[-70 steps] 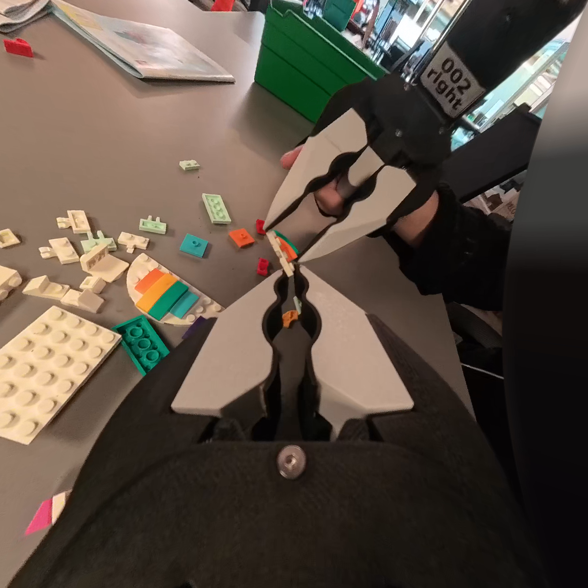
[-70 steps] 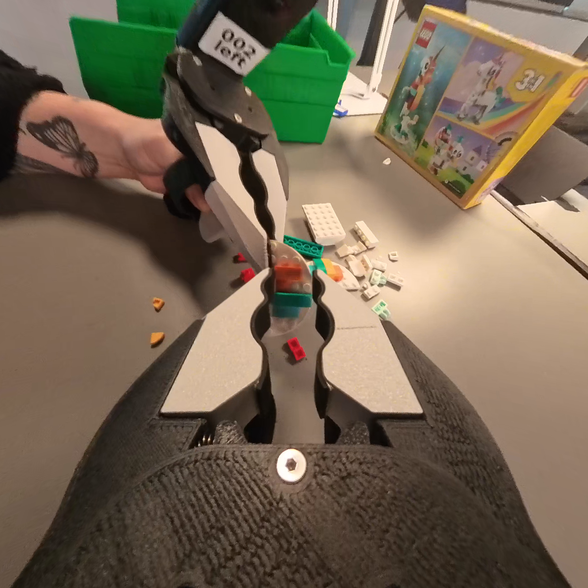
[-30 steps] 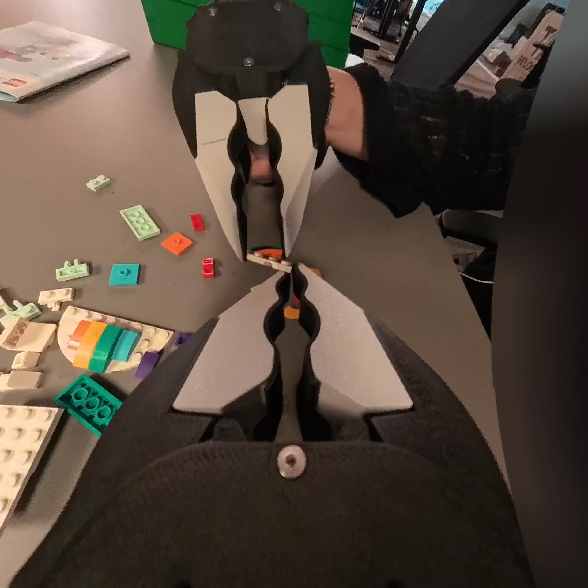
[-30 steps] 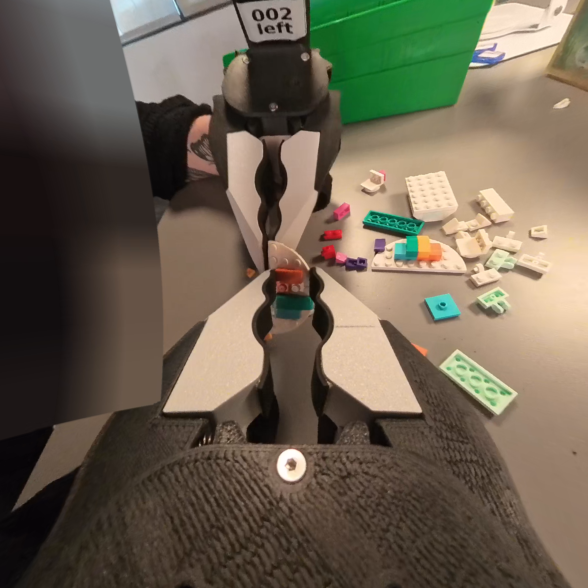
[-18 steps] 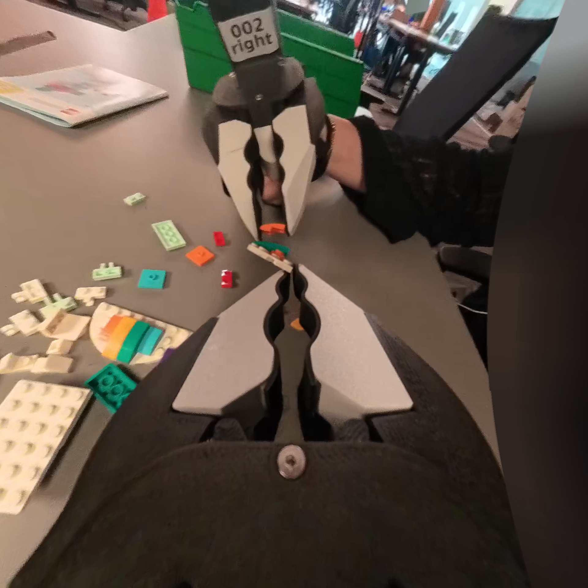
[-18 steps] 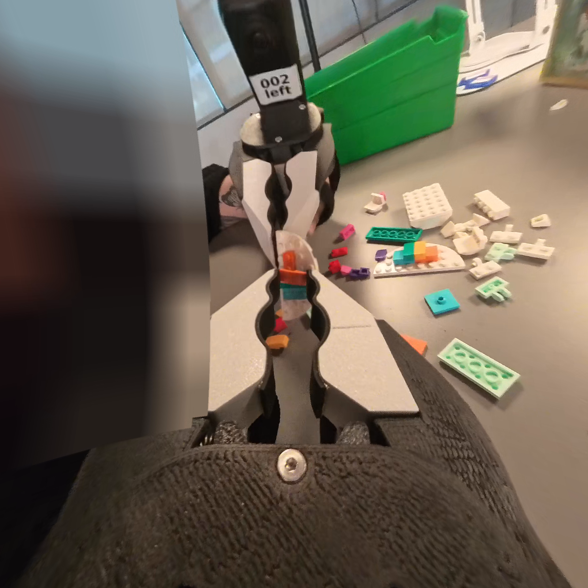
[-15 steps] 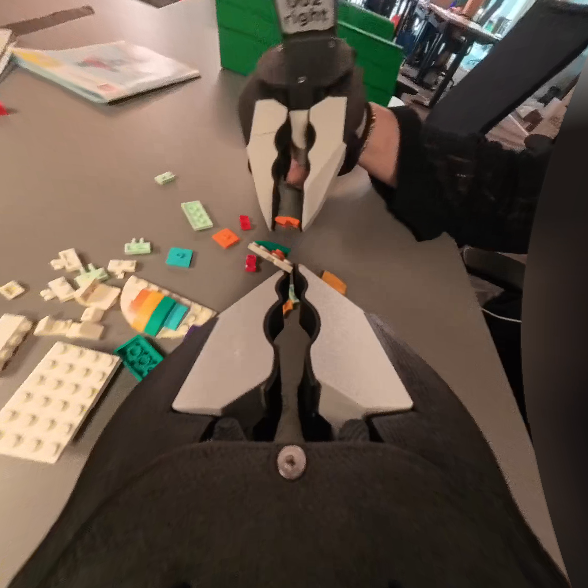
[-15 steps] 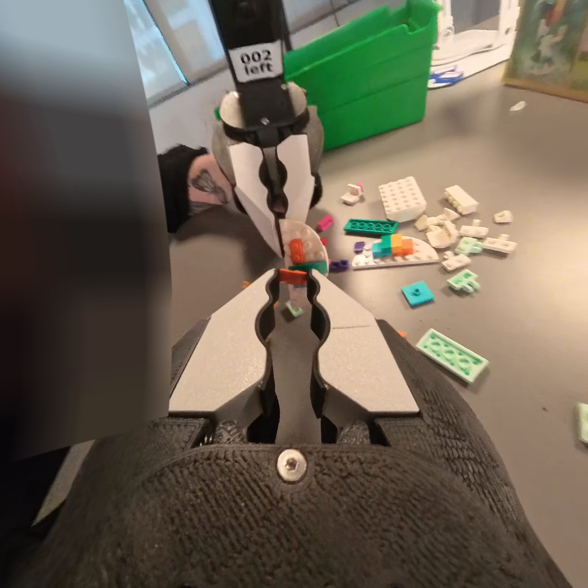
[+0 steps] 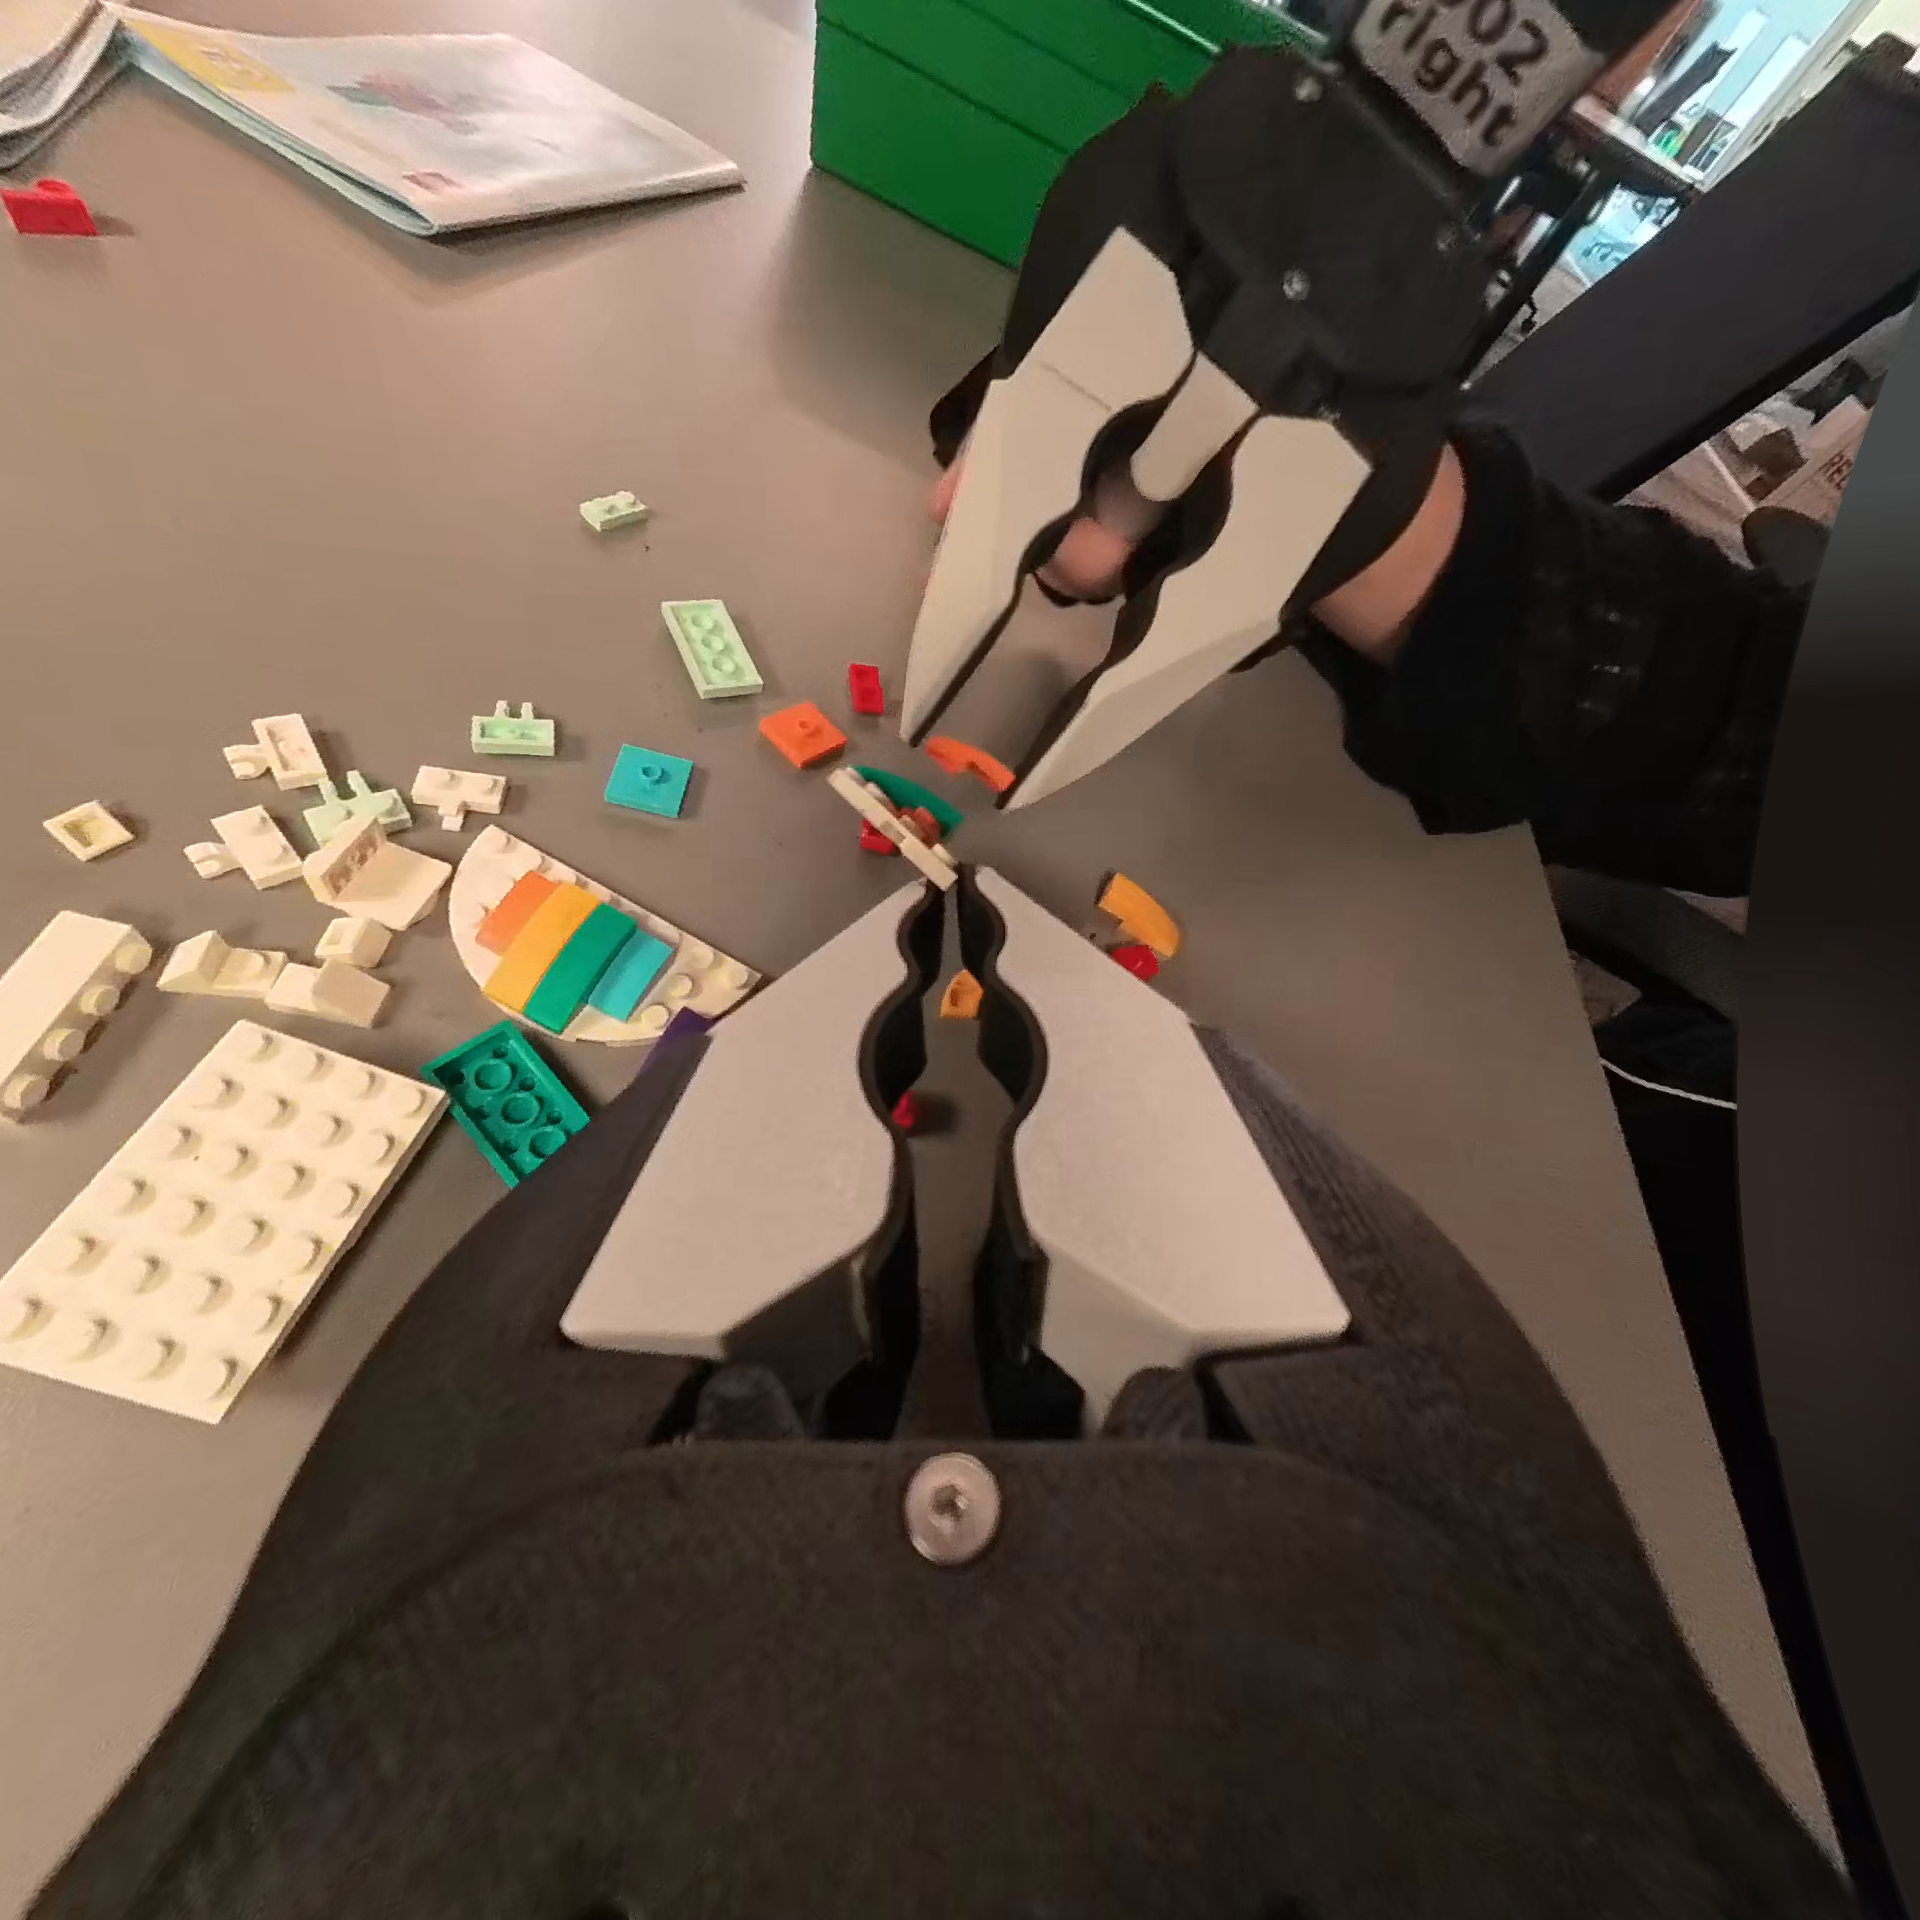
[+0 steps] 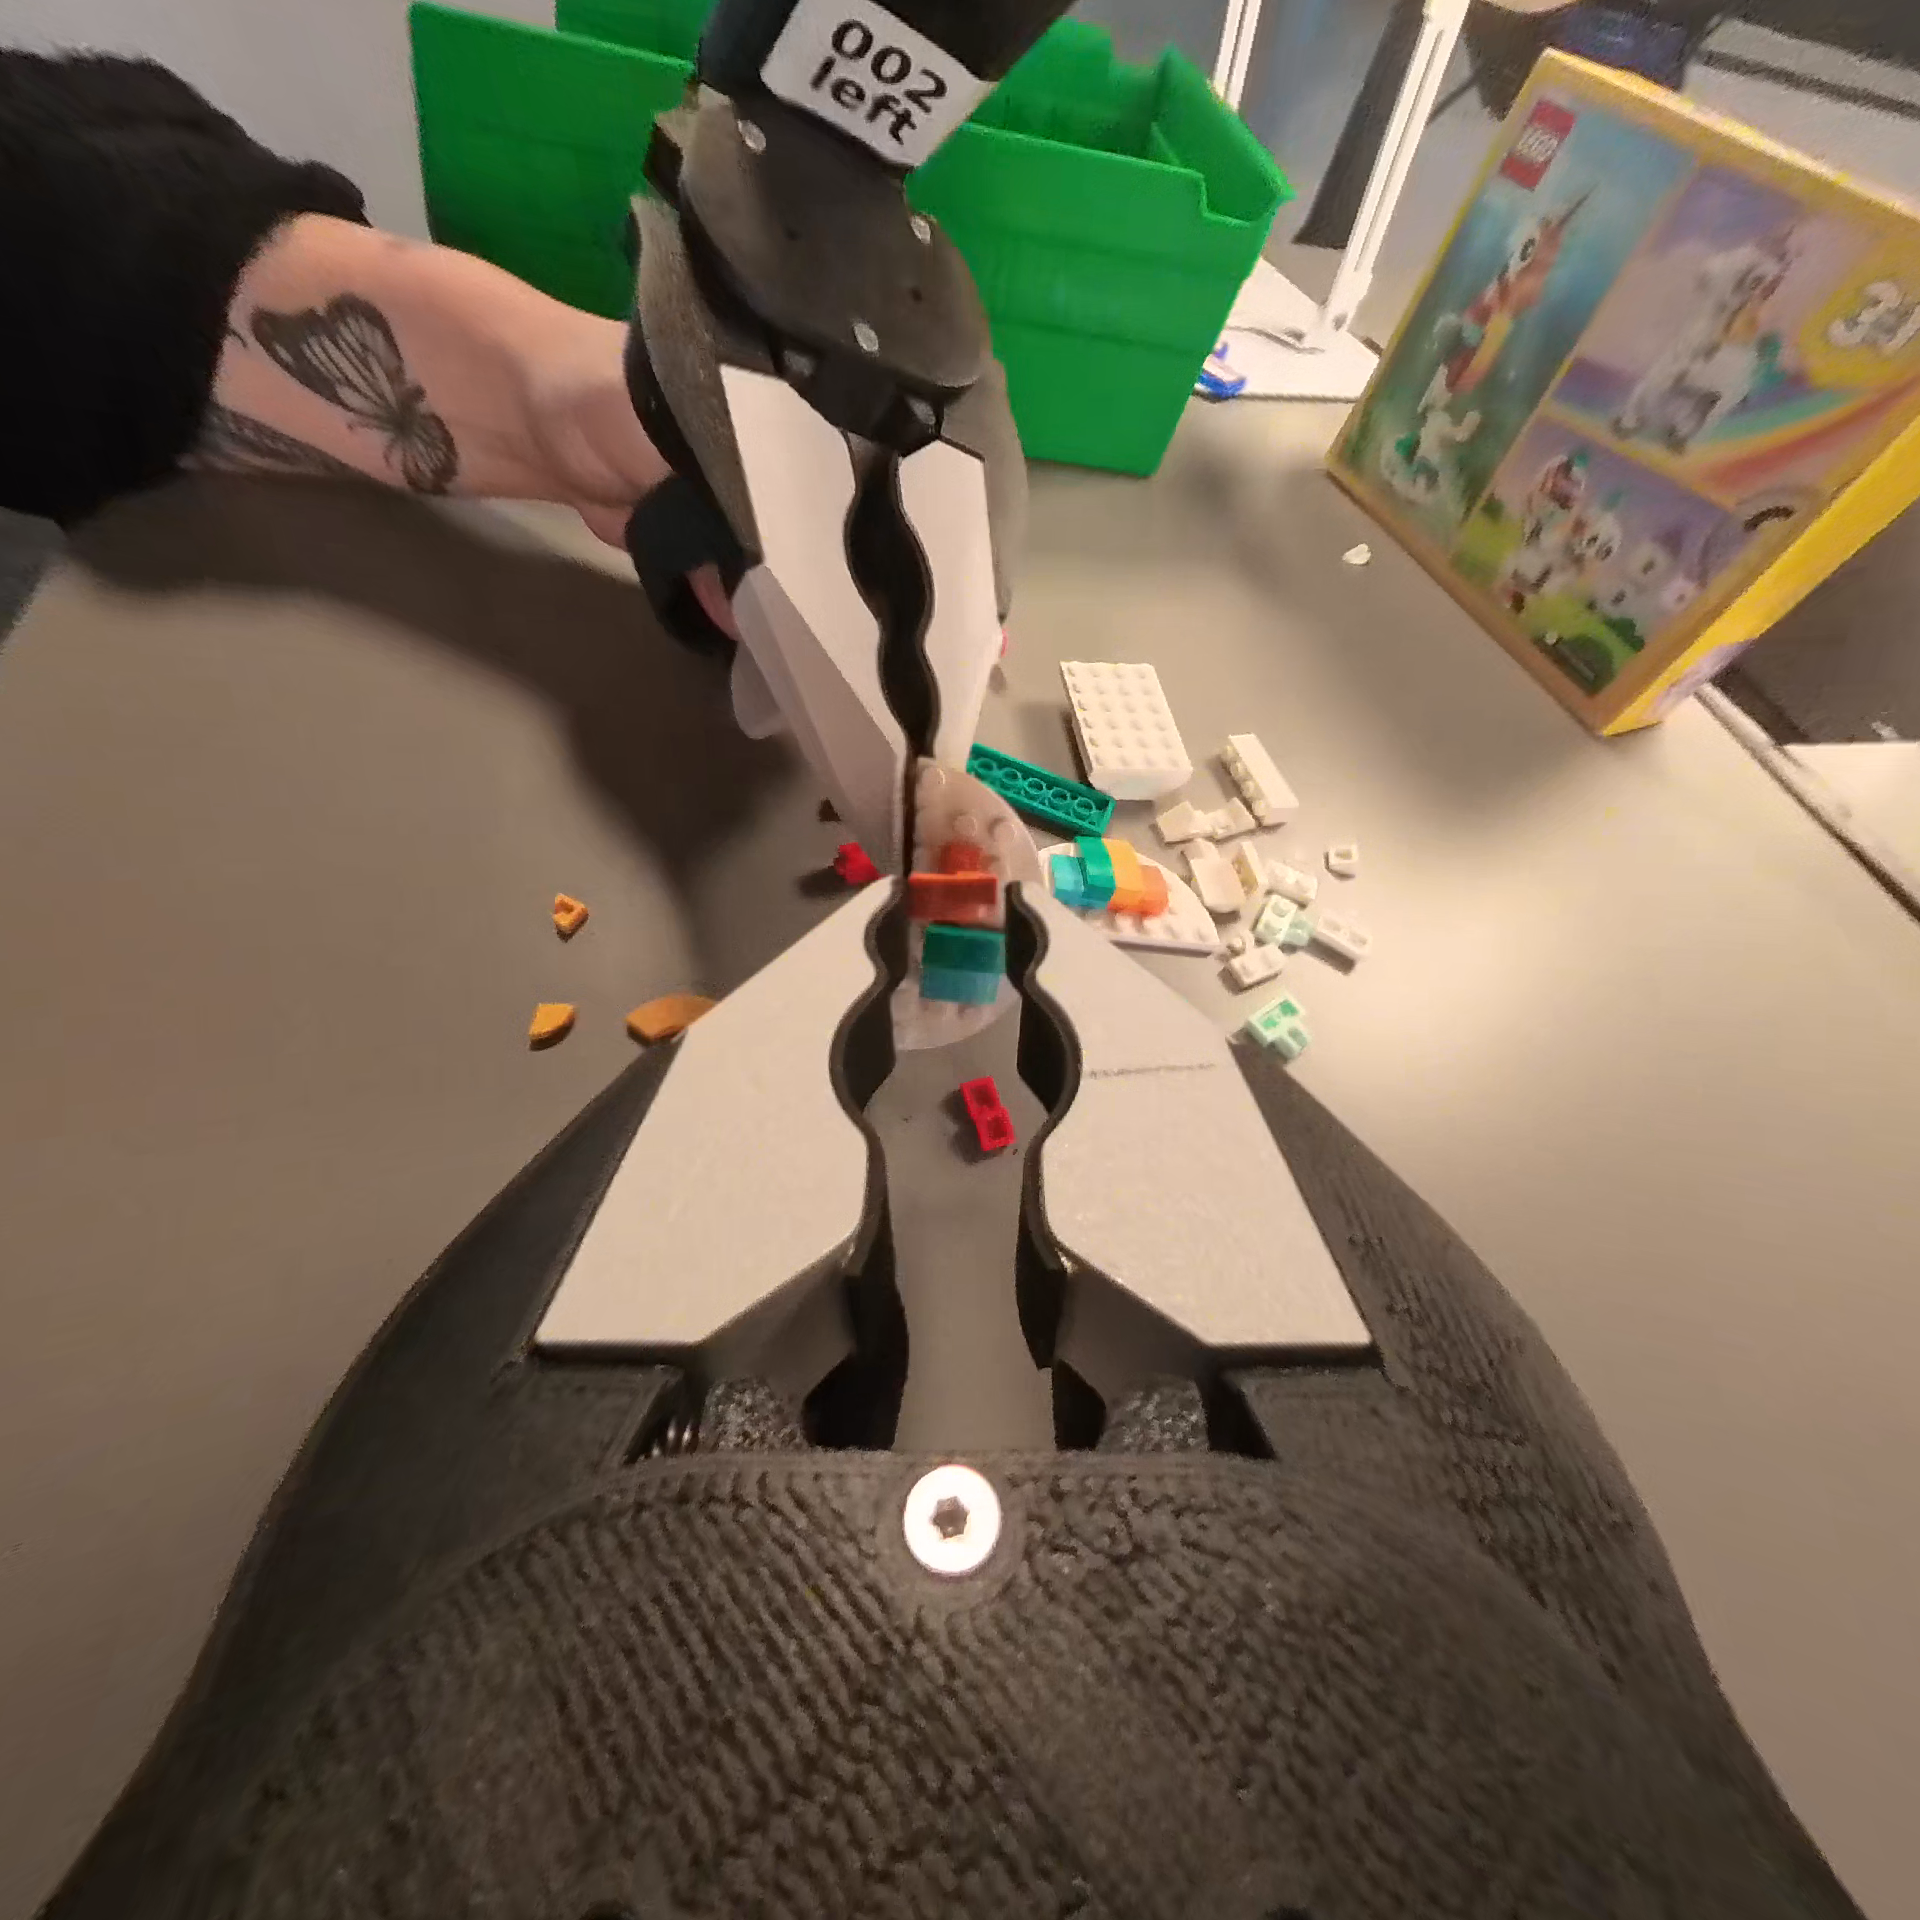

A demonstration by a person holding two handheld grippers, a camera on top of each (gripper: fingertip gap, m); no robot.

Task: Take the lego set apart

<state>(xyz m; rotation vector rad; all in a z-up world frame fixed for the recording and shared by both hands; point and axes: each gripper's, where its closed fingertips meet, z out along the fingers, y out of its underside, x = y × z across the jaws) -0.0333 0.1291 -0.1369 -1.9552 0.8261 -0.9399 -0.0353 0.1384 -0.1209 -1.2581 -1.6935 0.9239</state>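
My left gripper [image 9: 951, 883] is shut on the rim of a white half-round plate [image 9: 894, 826] and holds it above the grey table. The plate [image 10: 971, 831] carries an orange, a green and a blue piece. My right gripper [image 10: 948, 899] is shut on a small orange curved piece [image 10: 951, 894], held right in front of the plate. In the left wrist view the right gripper [image 9: 961, 769] and the orange piece [image 9: 971, 764] sit just beyond the plate's edge, slightly apart from it. The left gripper [image 10: 906, 821] comes down from above in the right wrist view.
A second half-round plate with rainbow tiles [image 9: 582, 956], a big white plate [image 9: 197, 1195], a green brick [image 9: 509, 1096] and several small loose pieces lie to the left. There are green bins [image 10: 1091, 291], a set box [image 10: 1642, 395] and a booklet [image 9: 416, 114]. The table edge [image 9: 1558, 935] is at the right. The tips of both grippers are at nearly the same place.
The orange curved piece has come off the plate in my right gripper. A yellow-orange curved piece now lies on the table. Both grippers have swung round while staying tip to tip.
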